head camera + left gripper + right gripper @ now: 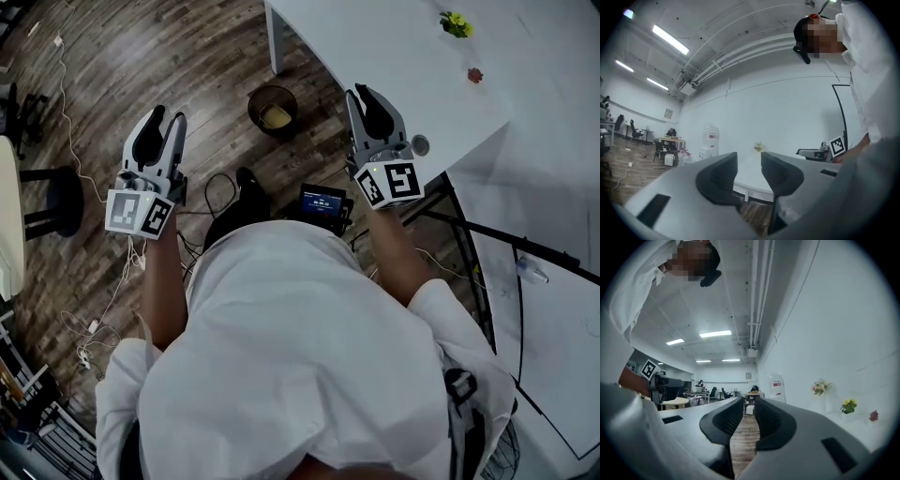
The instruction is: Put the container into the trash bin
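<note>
The floor of dark brown wooden planks (141, 56) shows a streaky grain. On it, the round dark brown trash bin (255, 97) looks pale yellow inside. The flat table top (375, 47) is plain white, dotted with a yellow-green flower sprig (456, 23) and a small dull-red bit (475, 74). The left gripper (167, 117) and right gripper (362, 92) are light grey with black pads (723, 420). Each marker cube (139, 213) bears black-and-white squares. The person's shirt (300, 347) is white.
</note>
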`<state>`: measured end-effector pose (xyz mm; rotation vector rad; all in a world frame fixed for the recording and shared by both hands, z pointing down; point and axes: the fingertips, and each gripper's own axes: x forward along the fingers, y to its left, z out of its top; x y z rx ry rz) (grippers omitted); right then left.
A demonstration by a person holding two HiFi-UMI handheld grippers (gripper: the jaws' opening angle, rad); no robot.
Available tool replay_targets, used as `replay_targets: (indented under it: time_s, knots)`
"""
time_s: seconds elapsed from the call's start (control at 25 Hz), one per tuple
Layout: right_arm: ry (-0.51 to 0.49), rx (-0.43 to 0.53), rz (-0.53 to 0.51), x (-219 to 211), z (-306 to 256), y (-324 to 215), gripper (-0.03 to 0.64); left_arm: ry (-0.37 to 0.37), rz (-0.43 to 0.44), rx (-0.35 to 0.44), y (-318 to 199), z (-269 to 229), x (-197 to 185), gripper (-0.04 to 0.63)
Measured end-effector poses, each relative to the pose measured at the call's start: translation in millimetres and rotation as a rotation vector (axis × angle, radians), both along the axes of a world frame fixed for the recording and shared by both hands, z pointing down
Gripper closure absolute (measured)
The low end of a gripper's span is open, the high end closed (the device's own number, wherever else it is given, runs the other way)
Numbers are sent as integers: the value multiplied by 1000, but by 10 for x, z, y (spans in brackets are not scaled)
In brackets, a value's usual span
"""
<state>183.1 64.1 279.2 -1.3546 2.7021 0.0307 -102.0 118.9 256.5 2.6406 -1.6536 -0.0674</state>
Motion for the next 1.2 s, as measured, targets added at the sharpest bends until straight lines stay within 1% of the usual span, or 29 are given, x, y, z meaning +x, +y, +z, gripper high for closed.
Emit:
replay_targets:
  time_s: [0.12,0.24,0.4,0.52,0.76,0.88,0.96,1.12,1.2]
  knots:
    - [-11,-22,-17,-27,108,143,520,11,-2,-33,225,108,45,433]
    - [-8,-26,-30,-103,170,268,522,17,0,-48,372,187,68,433]
    - [12,-74,-19,-218,330,316,525,23,22,-42,382,270,103,433]
    - [23,-64,-10,-295,292,412,525,14,52,-33,381,280,118,433]
    - [48,-58,-13,-551,203,503,528,16,82,-21,411,227,-94,433]
    - [52,-61,-5,-696,183,524,528,37,82,-35,396,285,-264,433]
    - [62,-71,8,-762,216,527,529,47,93,-40,372,307,-314,433]
    - [77,-85,26,-905,263,544,528,31,126,-41,354,316,-375,433]
    - [76,-92,34,-981,276,538,528,37,134,-50,333,334,-456,434]
